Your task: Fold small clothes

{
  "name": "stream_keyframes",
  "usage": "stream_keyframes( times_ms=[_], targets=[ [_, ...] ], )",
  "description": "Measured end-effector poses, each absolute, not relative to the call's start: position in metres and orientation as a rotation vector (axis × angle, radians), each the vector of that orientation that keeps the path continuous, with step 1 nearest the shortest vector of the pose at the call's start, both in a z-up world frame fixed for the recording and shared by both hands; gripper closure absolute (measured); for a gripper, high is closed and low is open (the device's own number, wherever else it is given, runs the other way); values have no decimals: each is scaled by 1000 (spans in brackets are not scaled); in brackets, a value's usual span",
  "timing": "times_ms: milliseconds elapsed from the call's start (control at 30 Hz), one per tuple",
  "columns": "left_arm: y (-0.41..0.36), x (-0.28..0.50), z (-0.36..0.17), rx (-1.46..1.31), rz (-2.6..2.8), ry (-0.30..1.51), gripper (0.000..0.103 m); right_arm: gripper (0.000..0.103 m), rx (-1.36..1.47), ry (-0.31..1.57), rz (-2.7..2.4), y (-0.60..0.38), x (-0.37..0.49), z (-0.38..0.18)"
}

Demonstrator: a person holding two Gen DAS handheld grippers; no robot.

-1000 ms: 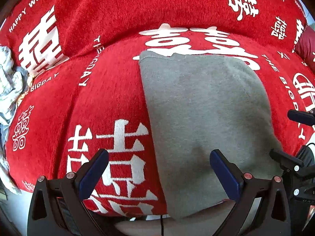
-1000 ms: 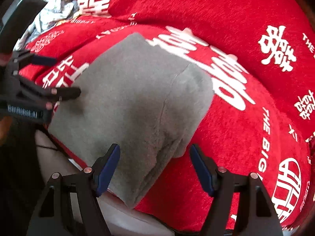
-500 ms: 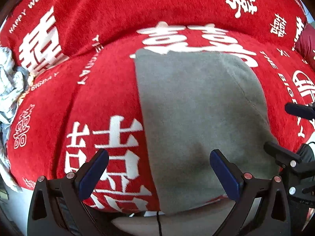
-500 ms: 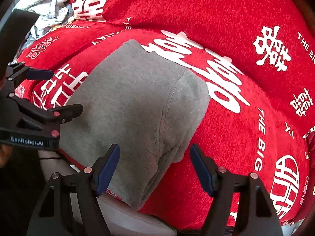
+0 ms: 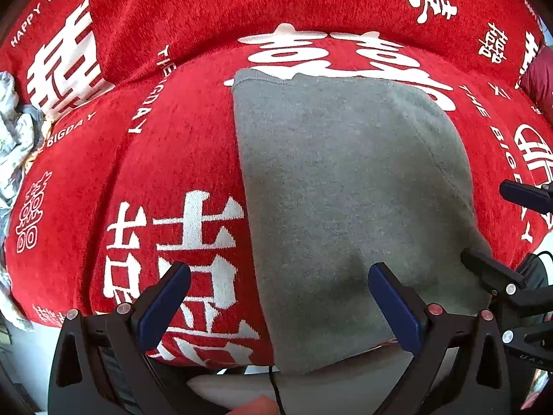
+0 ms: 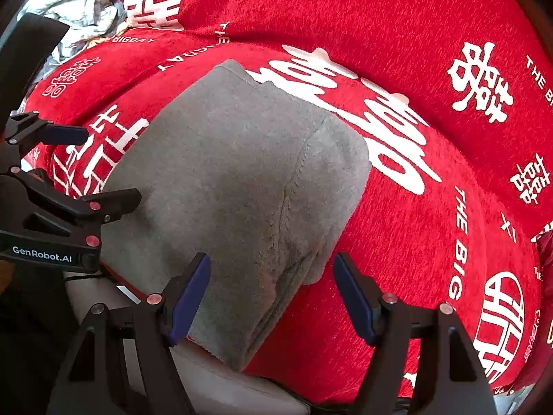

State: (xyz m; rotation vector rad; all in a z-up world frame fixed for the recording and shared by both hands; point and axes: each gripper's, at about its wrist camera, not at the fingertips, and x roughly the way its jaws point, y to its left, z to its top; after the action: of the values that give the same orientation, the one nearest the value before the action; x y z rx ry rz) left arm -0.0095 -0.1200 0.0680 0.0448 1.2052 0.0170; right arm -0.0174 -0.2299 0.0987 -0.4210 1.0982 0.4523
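Two of my claws hang apart: left gripper (image 5: 278, 297) and right gripper (image 6: 271, 292), both clamping nothing. Beneath them I see the soft, fuzzy grey garment (image 5: 349, 200), folded rectangular, lying on a plush red blanket (image 5: 166, 159) with white lettering.

A folded grey garment (image 5: 345, 207) lies flat on the red blanket (image 5: 166, 159).
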Motion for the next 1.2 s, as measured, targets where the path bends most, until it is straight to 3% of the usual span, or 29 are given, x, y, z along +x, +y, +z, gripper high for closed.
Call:
stream_keyframes(
  times_ms=[1200],
  targets=[
    [-118, -9, 64, 33, -2, 1227, 0, 27, -428, 1099, 459, -226, -18, 97]
  ],
)
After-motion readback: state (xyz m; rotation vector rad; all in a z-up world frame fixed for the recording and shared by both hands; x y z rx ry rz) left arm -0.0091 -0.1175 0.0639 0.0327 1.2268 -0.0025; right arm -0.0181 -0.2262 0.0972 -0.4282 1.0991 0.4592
